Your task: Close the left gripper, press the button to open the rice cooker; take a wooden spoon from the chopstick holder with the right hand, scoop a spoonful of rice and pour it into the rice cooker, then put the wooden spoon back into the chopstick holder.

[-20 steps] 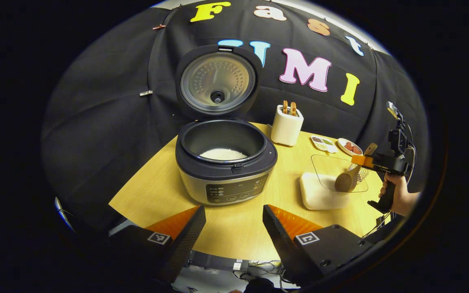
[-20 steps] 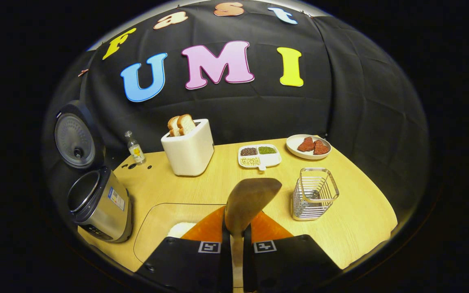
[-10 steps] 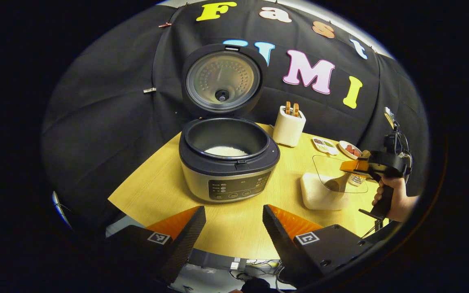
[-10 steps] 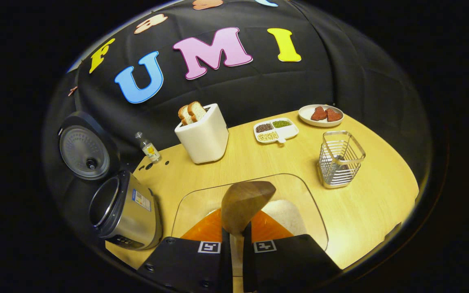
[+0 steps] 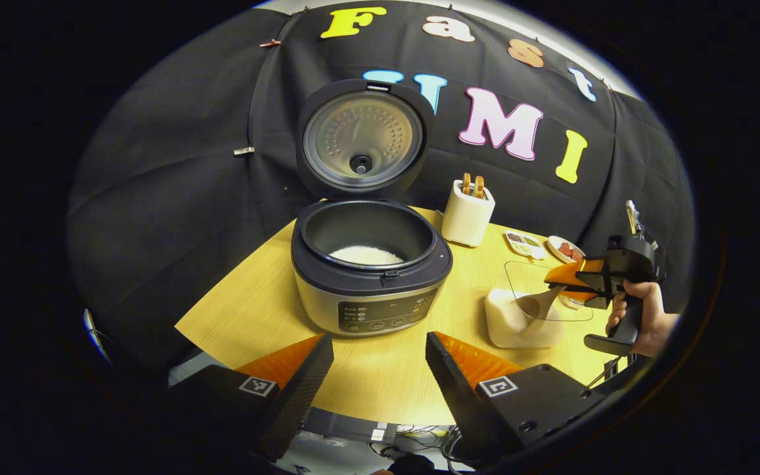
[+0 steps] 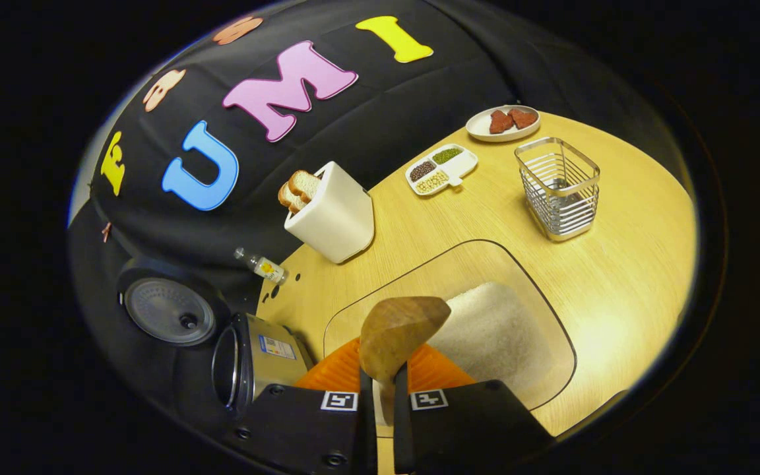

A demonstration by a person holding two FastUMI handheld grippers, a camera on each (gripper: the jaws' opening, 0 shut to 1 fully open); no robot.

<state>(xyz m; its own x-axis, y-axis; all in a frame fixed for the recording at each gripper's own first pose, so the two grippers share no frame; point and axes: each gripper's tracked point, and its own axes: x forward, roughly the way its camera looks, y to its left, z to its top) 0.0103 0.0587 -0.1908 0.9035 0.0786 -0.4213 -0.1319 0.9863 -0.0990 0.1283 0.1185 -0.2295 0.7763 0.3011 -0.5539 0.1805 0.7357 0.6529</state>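
The rice cooker (image 5: 370, 274) stands near the table's (image 5: 248, 316) left side with its lid (image 5: 361, 138) swung fully upright. The inner pot is therefore exposed and ready to receive; a shallow layer of white rice already lies in its bottom. The opening step appears complete.

The left gripper (image 5: 379, 356) hangs short of the cooker's front panel, jaws standing wide apart and holding nothing. Its position suggests it is parked clear so the right side has free access.

The right gripper (image 6: 382, 389) has its jaws clamped on the handle of the wooden spoon (image 6: 401, 335), both fingers pressing the stem. The bowl of the spoon juts forward over a clear container (image 6: 551, 330) that holds a mound of rice (image 6: 492, 333). In the left gripper view the spoon (image 5: 538, 307) angles downward into that container, with a hand (image 5: 647, 316) gripping the tool's handle behind it. The tilt is consistent with the start of a scoop. Whether the spoon has met the rice cannot be determined.

The chopstick holder (image 6: 559, 188), a wire basket, stands empty beyond the container, well apart from the spoon, awaiting its return.

Noted beyond: a white toaster (image 6: 332, 214) with bread, a divided dish (image 6: 443, 170), a plate (image 6: 502, 123) and a small bottle (image 6: 262, 266).
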